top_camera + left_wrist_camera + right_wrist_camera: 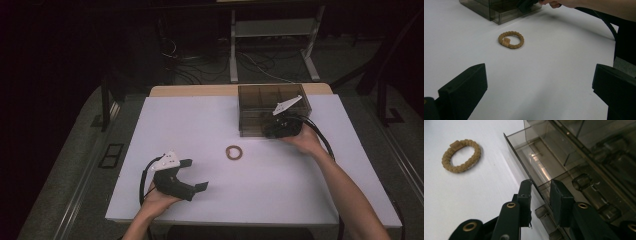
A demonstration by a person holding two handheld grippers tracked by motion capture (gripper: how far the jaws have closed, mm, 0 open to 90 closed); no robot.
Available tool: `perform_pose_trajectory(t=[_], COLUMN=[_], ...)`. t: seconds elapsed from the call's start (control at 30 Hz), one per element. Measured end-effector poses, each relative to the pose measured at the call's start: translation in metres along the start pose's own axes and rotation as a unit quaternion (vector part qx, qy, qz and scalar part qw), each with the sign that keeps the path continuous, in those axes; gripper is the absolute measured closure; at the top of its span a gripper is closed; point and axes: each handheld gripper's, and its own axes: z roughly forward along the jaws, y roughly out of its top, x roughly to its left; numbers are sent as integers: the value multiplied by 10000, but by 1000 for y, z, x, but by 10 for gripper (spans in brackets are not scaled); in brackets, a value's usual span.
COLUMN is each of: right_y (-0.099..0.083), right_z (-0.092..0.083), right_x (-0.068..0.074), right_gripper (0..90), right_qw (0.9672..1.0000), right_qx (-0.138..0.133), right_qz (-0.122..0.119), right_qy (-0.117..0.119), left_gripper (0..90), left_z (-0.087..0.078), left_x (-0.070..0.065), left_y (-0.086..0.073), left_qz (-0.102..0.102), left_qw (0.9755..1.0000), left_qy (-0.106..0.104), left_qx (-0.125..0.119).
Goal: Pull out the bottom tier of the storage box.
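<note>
A tan braided ring (234, 152) lies flat on the white table (190, 125), near its middle. At the back right stands a smoky clear drawer box (260, 102). My right gripper (269, 131) is at the front of the box. In the right gripper view its jaws (540, 183) straddle the thin front wall of the pulled-out drawer (520, 155). A gap still shows beside the wall. The ring (461, 155) lies to the upper left there. My left gripper (196, 174) rests at the front left, open and empty, and points at the ring (511, 40).
The box (491, 10) has several compartments on top. A cable trails from the right gripper along the person's forearm (340, 185). Bare white table lies between the ring and the left gripper (540, 75). Beyond the table's far edge are a metal stand (272, 45) and floor cables.
</note>
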Motion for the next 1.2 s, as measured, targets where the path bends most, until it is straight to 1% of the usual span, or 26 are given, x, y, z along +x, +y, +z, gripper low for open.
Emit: perform_pose_trajectory(t=[0.37, 0.73, 0.9, 1.07, 1.2], right_y=[-1, -4, -5, -5, -5], right_z=[0, 0, 0, 0, 0], right_x=[0, 1, 3, 4, 4], right_gripper=[700, 700, 707, 715, 719], right_qw=[10000, 9998, 9997, 9994, 9993], right_qx=[0, 101, 137, 192, 223], right_qz=[3, -39, -22, -106, -105], right_qy=[71, 178, 219, 255, 282], left_gripper=[0, 0, 0, 0, 0], left_z=[0, 0, 0, 0, 0], left_x=[0, 0, 0, 0, 0], left_y=[0, 0, 0, 0, 0], left_qz=[-3, -12, -8, -1, -6], left_qw=[10000, 10000, 10000, 10000, 10000], left_qy=[6, 6, 14, 13, 14], left_qx=[5, 3, 6, 11, 7])
